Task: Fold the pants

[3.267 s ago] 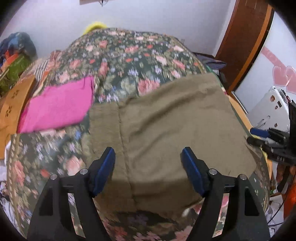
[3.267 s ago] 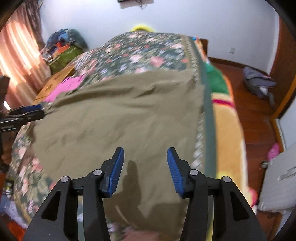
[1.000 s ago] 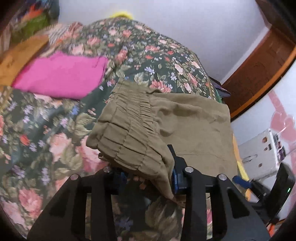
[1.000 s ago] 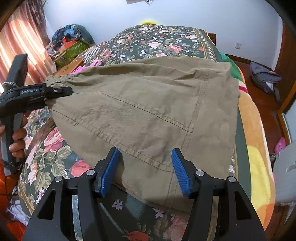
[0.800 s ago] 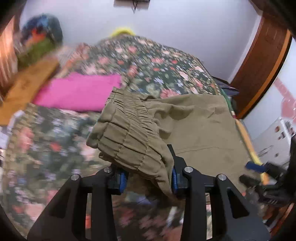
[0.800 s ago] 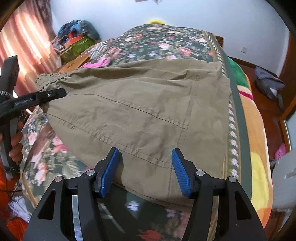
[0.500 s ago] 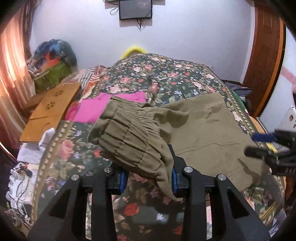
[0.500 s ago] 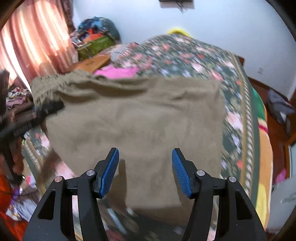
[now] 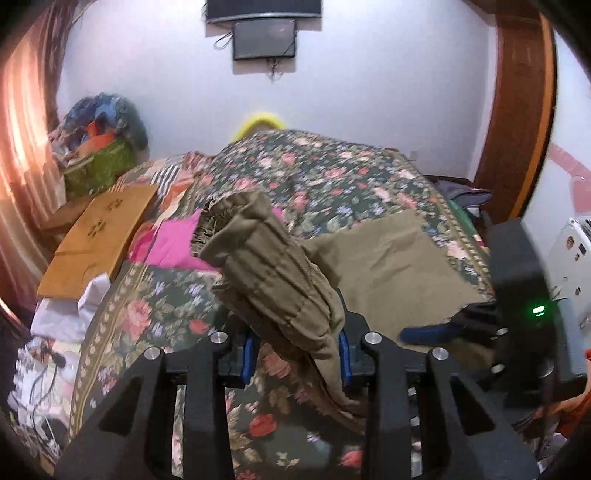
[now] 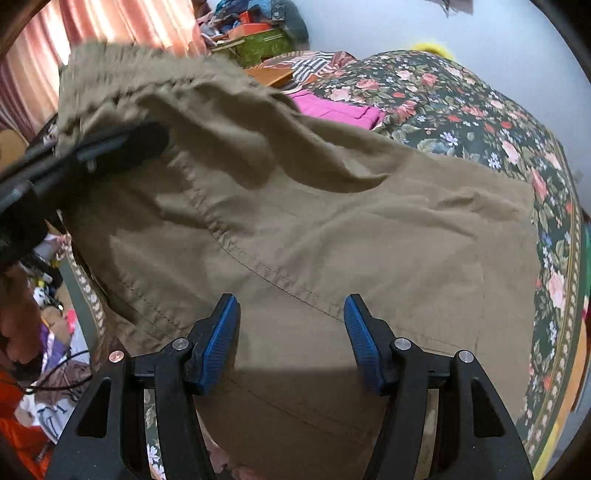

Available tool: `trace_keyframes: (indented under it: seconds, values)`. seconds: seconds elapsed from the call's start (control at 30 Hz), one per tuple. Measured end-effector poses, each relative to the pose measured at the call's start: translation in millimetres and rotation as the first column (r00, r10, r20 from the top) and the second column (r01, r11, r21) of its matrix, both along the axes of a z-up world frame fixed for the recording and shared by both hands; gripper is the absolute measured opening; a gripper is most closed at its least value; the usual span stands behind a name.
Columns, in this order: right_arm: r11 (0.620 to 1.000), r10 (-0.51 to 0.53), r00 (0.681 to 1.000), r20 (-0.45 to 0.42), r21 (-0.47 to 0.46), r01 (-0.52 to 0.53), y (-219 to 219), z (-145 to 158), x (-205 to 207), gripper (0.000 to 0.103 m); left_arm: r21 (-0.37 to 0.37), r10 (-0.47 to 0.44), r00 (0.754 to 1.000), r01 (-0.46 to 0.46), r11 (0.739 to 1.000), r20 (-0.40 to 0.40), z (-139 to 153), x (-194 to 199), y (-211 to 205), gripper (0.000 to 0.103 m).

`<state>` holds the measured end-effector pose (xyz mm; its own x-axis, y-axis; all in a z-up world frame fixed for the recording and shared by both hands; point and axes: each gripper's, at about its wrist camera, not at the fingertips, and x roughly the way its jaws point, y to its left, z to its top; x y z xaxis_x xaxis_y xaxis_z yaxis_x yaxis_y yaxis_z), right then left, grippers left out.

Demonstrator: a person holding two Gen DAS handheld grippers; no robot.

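Olive-green pants lie spread on the floral bedspread. My left gripper is shut on the pants' elastic waistband, which is lifted off the bed and bunches up over the jaws. In the right wrist view the left gripper shows at the upper left, holding the raised waistband. My right gripper is open, low over the pants' near edge, with cloth between and under the blue pads. It also shows at the right of the left wrist view.
A folded pink garment lies on the bed behind the pants. A wooden board and a pile of clothes sit at the left bedside. A white appliance stands at the right. A curtain hangs at the left.
My left gripper has closed on the waistband and lifted it up and back off the bed. My right gripper has stayed open and moved closer over the pants.
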<state>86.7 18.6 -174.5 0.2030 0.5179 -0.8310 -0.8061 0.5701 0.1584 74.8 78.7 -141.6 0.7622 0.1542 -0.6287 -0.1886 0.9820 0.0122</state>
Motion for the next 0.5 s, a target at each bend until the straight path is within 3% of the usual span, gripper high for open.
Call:
trace_keyframes:
  seconds: [0.23, 0.5]
  values:
    - [0.998, -0.036, 0.999, -0.036, 0.059, 0.039, -14, 7, 3, 0.056, 0.05, -0.066, 0.996, 0.063, 0.997, 0.053, 20, 6, -31, 0.032]
    - [0.968, -0.217, 0.976, 0.005, 0.13, 0.215, -77, 24, -3, 0.056, 0.092, -0.136, 0.988, 0.129, 0.987, 0.069, 35, 14, -61, 0.032]
